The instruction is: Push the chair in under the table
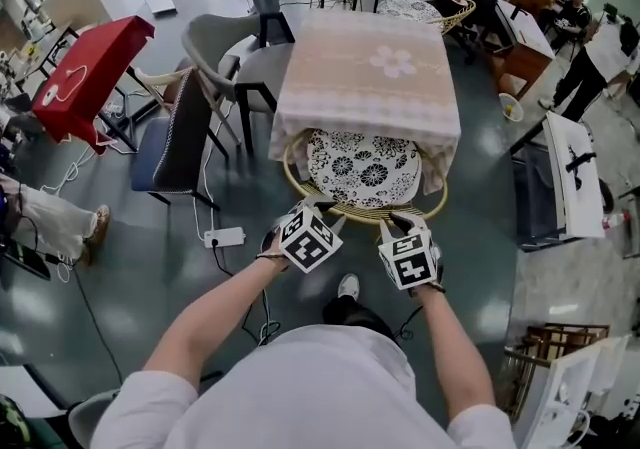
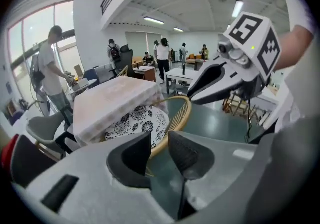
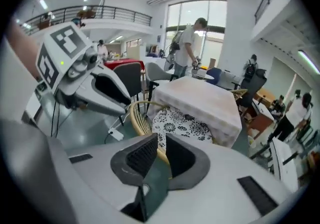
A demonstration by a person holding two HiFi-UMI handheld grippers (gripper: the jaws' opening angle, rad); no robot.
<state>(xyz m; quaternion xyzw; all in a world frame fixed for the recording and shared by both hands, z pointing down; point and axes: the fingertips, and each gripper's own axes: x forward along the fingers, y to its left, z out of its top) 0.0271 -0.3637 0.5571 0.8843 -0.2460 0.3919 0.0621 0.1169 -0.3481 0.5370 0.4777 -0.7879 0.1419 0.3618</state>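
Under the table (image 1: 365, 67) sits the front part of the chair (image 1: 362, 169). Its round back rim sticks out toward the person. The cloth (image 1: 300, 132) on the table hangs down over the sides of the seat.

The left gripper (image 1: 318, 209) is at the left of the back rim and the right gripper (image 1: 398, 225) is at the right. In the left gripper view the jaws are almost together, with the rim (image 2: 175, 118) running between them. The right gripper view shows the same, so both look to be pinching the rim.

A few things could go wrong. The rim is smooth and round, so a hard push might make a jaw slip off. If one side pushes more than the other, the chair may turn and bump a table leg, though no leg shows under the cloth. The chair could also snag the hanging cloth and drag it. A white plug box (image 1: 225, 235) and its wires lie on the floor near the chair's left side, and a chair foot might catch them.
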